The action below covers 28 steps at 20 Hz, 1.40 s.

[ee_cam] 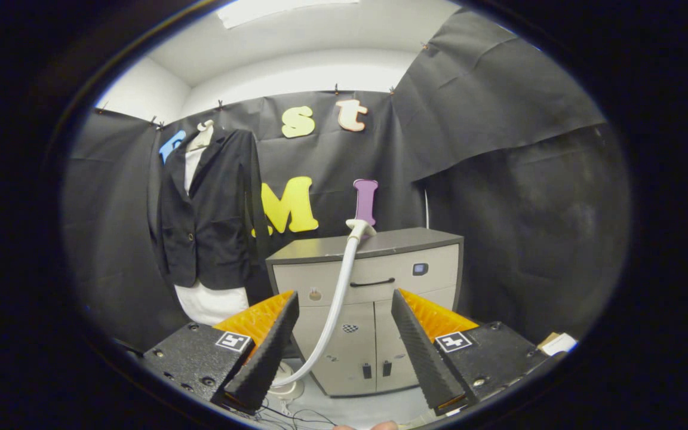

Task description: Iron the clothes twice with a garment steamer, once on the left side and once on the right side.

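gripper (344,340) cam | faces cabinet (368,298) (well back, low)

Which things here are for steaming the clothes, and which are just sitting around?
For the job:
- black jacket, hanging over a white garment
- steamer head resting on the cabinet top
- white hose
- tool, open, holding nothing

Just there:
- grey cabinet
- thin cables on the floor

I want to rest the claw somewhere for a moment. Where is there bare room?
The grey cabinet top right of the white steamer head is bare. The floor by the white hose holds cables. The open claw holds nothing.
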Motion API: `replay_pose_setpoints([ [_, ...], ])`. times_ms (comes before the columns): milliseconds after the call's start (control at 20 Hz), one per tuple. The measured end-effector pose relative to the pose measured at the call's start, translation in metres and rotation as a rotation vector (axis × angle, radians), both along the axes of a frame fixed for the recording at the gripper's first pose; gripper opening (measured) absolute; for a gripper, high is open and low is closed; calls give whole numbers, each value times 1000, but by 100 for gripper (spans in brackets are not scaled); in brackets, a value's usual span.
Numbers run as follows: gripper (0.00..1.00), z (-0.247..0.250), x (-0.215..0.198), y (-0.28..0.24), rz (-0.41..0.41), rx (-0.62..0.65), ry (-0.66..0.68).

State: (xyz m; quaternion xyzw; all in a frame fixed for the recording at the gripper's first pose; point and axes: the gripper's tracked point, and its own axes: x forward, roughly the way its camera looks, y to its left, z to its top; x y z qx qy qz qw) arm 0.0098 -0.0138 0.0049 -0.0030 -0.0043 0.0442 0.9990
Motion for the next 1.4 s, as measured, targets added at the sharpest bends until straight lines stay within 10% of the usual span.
replay_pose_setpoints([
  [800, 97, 4, 12, 14, 7, 15, -1],
  [1400, 97, 11, 33, 31, -150, 35, -33],
])
